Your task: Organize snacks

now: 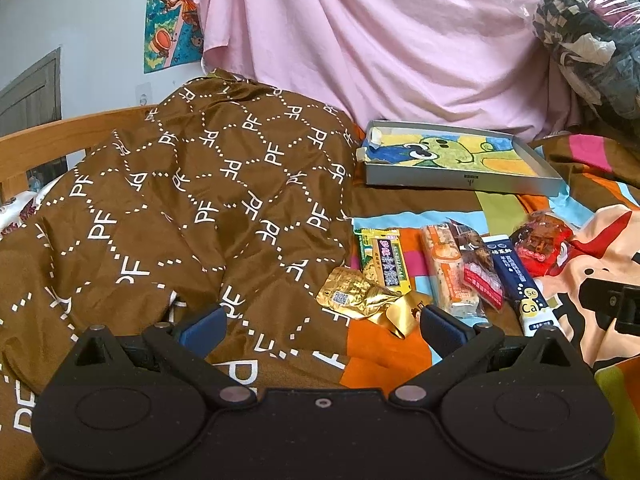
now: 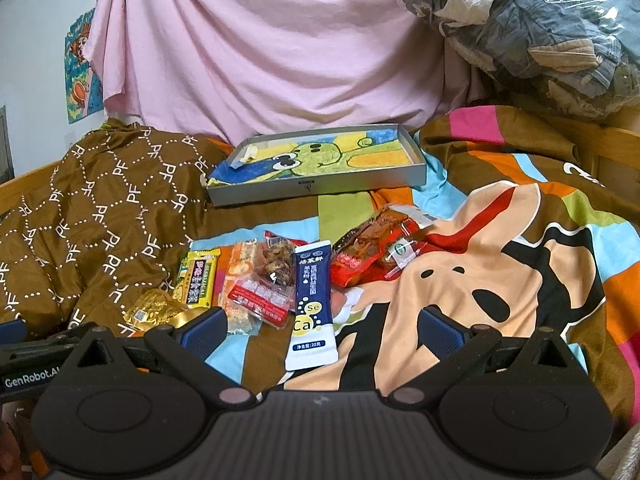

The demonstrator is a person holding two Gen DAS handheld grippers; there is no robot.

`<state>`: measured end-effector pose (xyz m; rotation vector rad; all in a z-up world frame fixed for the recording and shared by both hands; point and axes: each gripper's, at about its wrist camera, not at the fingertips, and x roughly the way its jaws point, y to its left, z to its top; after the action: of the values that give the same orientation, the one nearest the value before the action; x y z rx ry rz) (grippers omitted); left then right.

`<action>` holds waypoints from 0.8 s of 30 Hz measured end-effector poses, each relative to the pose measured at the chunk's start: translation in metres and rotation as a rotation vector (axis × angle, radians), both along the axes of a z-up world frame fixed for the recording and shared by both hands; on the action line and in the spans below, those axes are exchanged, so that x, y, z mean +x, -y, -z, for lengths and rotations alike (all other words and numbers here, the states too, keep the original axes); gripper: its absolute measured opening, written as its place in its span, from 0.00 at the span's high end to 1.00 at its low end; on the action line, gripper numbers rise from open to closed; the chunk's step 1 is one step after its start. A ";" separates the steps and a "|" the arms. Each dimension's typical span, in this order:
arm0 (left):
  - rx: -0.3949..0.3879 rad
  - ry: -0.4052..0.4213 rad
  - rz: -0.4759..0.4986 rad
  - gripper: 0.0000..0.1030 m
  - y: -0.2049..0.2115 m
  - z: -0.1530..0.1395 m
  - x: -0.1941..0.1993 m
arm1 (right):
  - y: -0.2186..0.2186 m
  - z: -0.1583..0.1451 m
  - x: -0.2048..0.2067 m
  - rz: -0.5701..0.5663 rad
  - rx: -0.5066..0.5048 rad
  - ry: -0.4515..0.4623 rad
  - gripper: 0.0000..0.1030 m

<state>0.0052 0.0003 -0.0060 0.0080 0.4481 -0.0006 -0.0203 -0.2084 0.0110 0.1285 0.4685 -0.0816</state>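
Snacks (image 2: 276, 280) in row, foil, plastic wrappers

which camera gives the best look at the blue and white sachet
The right wrist view: the blue and white sachet lies whole and central, its print readable. The left wrist view shows it smaller, off right, foreshortened.

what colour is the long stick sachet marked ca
Navy blue with a white bottom end; clearest in the right wrist view.

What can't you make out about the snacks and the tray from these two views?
- Orange-and-white bar, right wrist view: its near end hides behind the clear red-labelled packet.
- Gold foil packet, right wrist view: partly behind a gripper finger.
- Tray, both views: far inner corners hidden by its walls.
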 end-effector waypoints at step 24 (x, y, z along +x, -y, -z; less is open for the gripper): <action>-0.011 -0.098 0.055 0.01 0.026 -0.023 0.048 | 0.026 -0.015 0.031 -0.090 0.060 -0.053 0.00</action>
<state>0.0532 -0.0253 0.0174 0.0096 0.5460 -0.0579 0.0102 -0.2340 0.0265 0.1643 0.5287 0.0171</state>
